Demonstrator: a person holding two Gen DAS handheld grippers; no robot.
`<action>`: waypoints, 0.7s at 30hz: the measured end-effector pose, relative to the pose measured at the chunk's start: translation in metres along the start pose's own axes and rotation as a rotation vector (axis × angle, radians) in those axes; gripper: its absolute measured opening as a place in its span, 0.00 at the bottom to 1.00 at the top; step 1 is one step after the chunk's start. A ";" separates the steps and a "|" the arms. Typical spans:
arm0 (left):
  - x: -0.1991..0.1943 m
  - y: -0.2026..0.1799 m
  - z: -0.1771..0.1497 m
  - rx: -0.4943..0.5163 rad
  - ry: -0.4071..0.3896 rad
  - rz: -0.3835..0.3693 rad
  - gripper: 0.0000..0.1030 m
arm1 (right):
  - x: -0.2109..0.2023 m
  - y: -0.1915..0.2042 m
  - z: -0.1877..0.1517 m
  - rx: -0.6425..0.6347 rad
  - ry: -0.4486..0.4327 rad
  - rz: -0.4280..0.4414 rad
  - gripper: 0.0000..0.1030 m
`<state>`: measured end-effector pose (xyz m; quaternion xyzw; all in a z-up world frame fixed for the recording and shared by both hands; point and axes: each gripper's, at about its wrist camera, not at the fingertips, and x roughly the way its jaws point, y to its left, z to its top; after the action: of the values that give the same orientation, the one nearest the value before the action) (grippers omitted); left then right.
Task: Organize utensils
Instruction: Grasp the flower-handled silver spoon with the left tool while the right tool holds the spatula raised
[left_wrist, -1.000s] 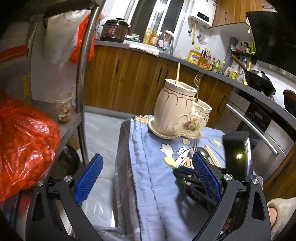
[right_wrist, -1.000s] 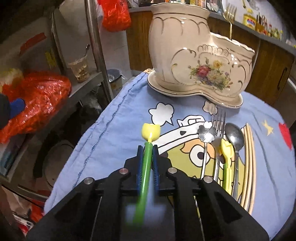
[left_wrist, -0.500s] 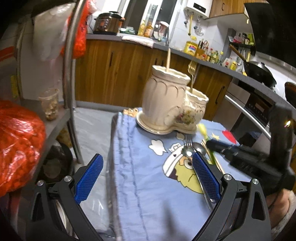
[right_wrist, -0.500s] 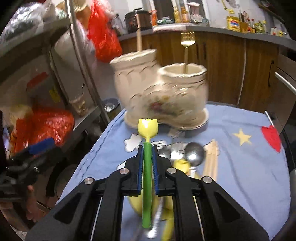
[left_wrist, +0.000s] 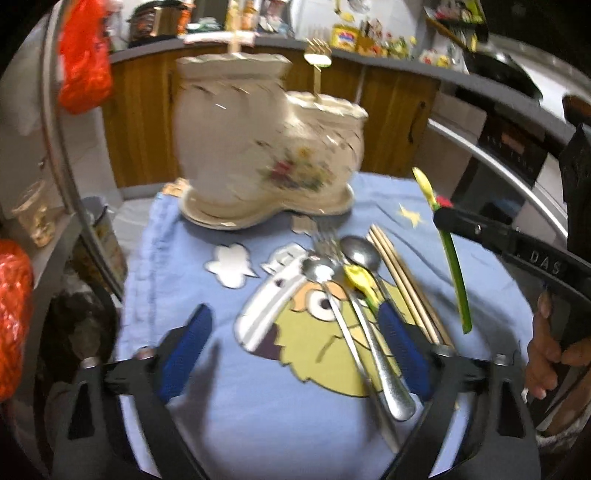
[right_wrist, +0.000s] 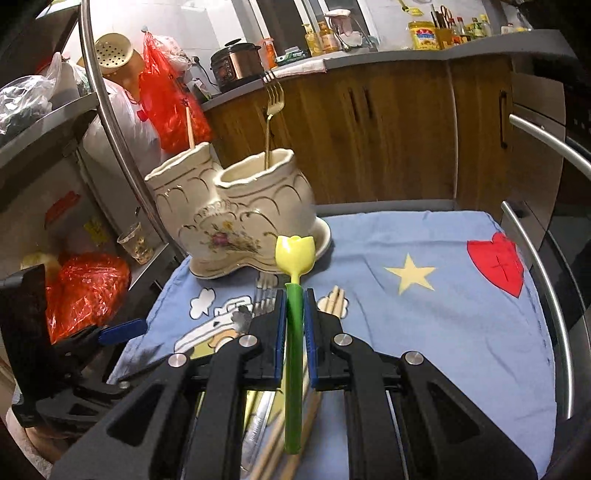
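Note:
My right gripper is shut on a green-stemmed utensil with a yellow tulip end, held above the blue cloth; the tulip utensil also shows at the right of the left wrist view. The cream two-pot ceramic holder stands at the back of the cloth with a gold fork and a chopstick in it. My left gripper hovers low over the pile of forks and spoons, a second tulip utensil and chopsticks. Its jaws are closing, nothing pressed between them.
A metal rack with red bags and a plastic cup stands left of the table. Wooden cabinets run behind. An oven handle curves along the right edge. A hand holds the right tool.
The left gripper came in over the utensil pile, lower and nearer the holder, and its jaws narrowed. The right gripper lifted the tulip utensil off the cloth and swung right.

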<state>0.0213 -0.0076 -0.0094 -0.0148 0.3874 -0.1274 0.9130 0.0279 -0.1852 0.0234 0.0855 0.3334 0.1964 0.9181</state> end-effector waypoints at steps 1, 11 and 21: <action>0.004 -0.004 0.000 0.009 0.016 0.000 0.67 | -0.001 -0.002 -0.001 0.001 0.001 0.002 0.09; 0.022 -0.029 0.004 0.064 0.087 0.012 0.22 | -0.004 -0.011 -0.003 0.008 -0.003 0.041 0.09; 0.043 -0.039 0.010 0.097 0.123 0.102 0.21 | -0.008 -0.016 -0.003 0.015 -0.014 0.083 0.09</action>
<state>0.0484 -0.0570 -0.0278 0.0572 0.4363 -0.1000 0.8924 0.0255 -0.2034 0.0211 0.1073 0.3246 0.2311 0.9109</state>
